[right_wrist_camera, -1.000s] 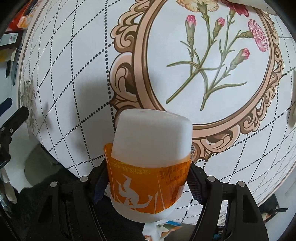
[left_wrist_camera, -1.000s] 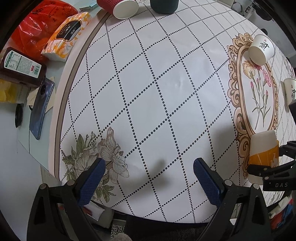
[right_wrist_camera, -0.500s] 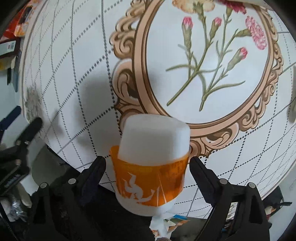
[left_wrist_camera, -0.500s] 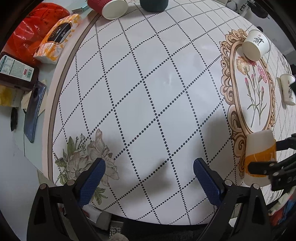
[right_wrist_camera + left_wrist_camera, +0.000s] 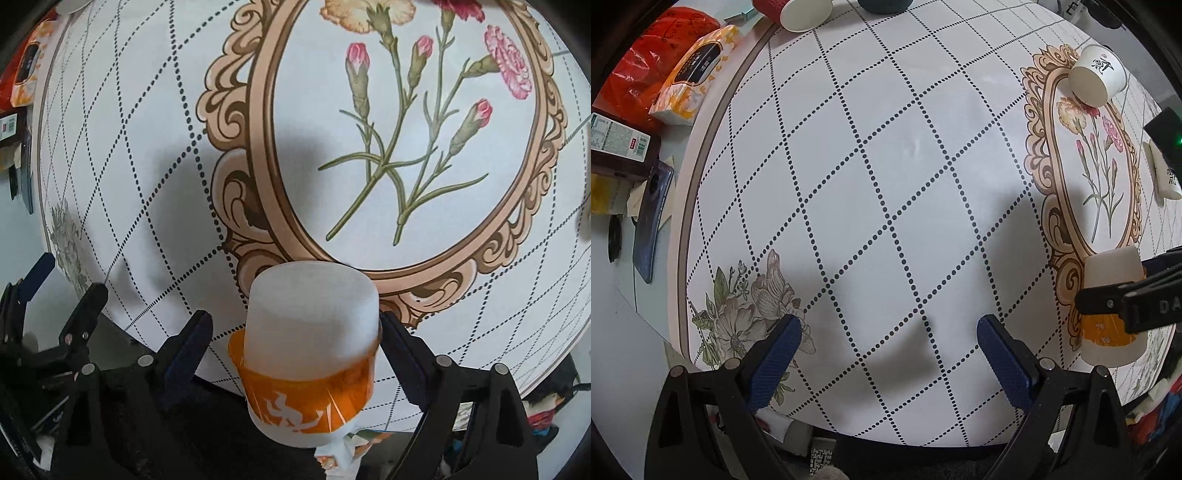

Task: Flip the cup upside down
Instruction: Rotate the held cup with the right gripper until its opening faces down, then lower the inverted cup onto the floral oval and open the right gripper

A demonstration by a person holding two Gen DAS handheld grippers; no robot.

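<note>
White cup (image 5: 312, 354) with orange band upside down, rim at table (image 5: 886, 184) near edge, standing between right tongs (image 5: 295, 328). Jaws closing; left pad clear of cup wall with visible gap, right pad at or just off the wall, hard to tell. Left tongs (image 5: 888, 343) spread wide, nothing between, hovering over checked cloth well apart from cup. Other cups (image 5: 1095, 79) farther back
</note>
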